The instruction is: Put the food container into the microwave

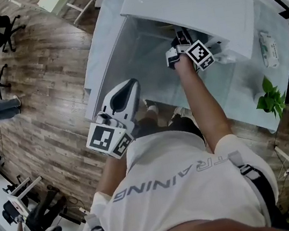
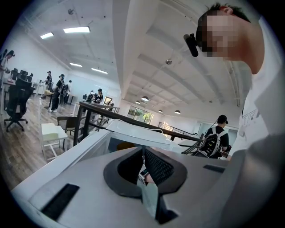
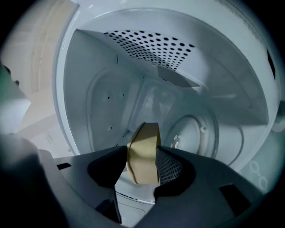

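Container [image 3: 144, 165]: was clamped in my right tool [image 3: 141, 153], just inside the microwave [image 3: 107, 102], not yet set down (turntable [image 3: 198, 138] lay bare). Left tool [image 2: 143, 168]: was closed, empty.

Right claw [image 3: 142, 156] reaches forward, jaws gripping; left claw [image 2: 143, 165] held back, jaws together.

— Where is the white box-shaped microwave [image 1: 192, 6]?
— Upper centre of the head view, on the white table [image 1: 238, 92], with its cavity facing the person.
— And the tan cardboard food container [image 3: 143, 149]?
— Between the right gripper [image 3: 141, 167] jaws, at the cavity mouth, before the round turntable ring [image 3: 209, 133].
— The left gripper [image 1: 129, 90]?
— Lower left, by the table's edge. The green leafy plant [image 1: 269, 99] stands at the right.
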Demonstrator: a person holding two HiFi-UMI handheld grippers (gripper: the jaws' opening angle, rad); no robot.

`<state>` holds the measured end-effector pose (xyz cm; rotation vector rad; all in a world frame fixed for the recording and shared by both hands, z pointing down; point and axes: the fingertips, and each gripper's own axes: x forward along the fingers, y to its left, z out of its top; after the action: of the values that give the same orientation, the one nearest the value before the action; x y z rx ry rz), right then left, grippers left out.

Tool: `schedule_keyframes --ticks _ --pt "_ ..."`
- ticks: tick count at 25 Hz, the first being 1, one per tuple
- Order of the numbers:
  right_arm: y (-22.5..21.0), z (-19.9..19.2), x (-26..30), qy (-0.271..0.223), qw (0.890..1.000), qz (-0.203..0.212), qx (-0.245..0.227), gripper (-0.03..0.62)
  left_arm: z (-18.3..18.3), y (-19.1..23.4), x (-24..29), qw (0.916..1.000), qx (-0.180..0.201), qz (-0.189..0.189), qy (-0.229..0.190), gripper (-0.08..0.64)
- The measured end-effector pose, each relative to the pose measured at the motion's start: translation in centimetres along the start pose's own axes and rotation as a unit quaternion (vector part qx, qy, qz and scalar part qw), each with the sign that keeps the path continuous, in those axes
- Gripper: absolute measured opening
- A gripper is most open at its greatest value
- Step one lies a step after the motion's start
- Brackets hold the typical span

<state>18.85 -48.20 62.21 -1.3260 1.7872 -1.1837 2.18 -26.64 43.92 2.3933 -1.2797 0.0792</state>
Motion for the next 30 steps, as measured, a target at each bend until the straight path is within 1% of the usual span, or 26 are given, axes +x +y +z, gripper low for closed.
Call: schedule_keyframes --ticks 3,7,9,11,14,17,20,24,26,30 --pt "-0.3 0.3 -0.2 -0.008 1.0 -0.01 -0.004 0.218 0.2 -0.1 0.1 1.0 0.001 -0.001 -0.003 0.043" --pt "-0.2 0.7 -0.3 -0.015 1.0 -0.013 -0.016 0.221 0.3 -0.3 0.1 1.0 0.001 -0.005 -0.004 0.043" --pt "-0.1 0.8 -0.3 -0.014 1.0 -0.013 -0.024 0.263 0.3 -0.4 0.1 1.0 0.0 -0.005 -0.004 0.043" --pt "-0.1 0.7 -0.4 -0.006 0.999 -0.014 -0.043 0.309 0.3 -0.5 0.0 1.0 -0.001 -0.005 -0.005 0.043" --pt "0.0 0.2 -0.4 0.017 0.995 -0.018 -0.099 0.353 0.3 -0.6 0.0 1.0 -0.001 -0.005 -0.008 0.043" --pt "0.3 -0.6 -0.3 0.048 0.987 -0.021 -0.152 0.381 0.4 -0.6 -0.1 0.9999 -0.003 -0.006 -0.01 0.043" --pt "0.9 -1.2 -0.2 0.07 0.978 -0.02 -0.195 0.397 0.4 -0.6 -0.2 0.9999 -0.005 -0.008 -0.012 0.043" --pt "0.6 -1.9 -0.2 0.102 0.963 -0.035 -0.248 0.411 0.6 -0.7 -0.5 0.9998 -0.006 -0.009 -0.014 0.043" --pt "0.3 -2.2 -0.4 0.117 0.953 -0.046 -0.276 0.414 0.7 -0.7 -0.6 0.9998 -0.007 -0.009 -0.015 0.043" --pt "-0.4 -2.9 -0.8 0.149 0.928 -0.067 -0.335 0.42 0.7 -0.6 -0.9 0.9997 -0.009 -0.01 -0.021 0.043"
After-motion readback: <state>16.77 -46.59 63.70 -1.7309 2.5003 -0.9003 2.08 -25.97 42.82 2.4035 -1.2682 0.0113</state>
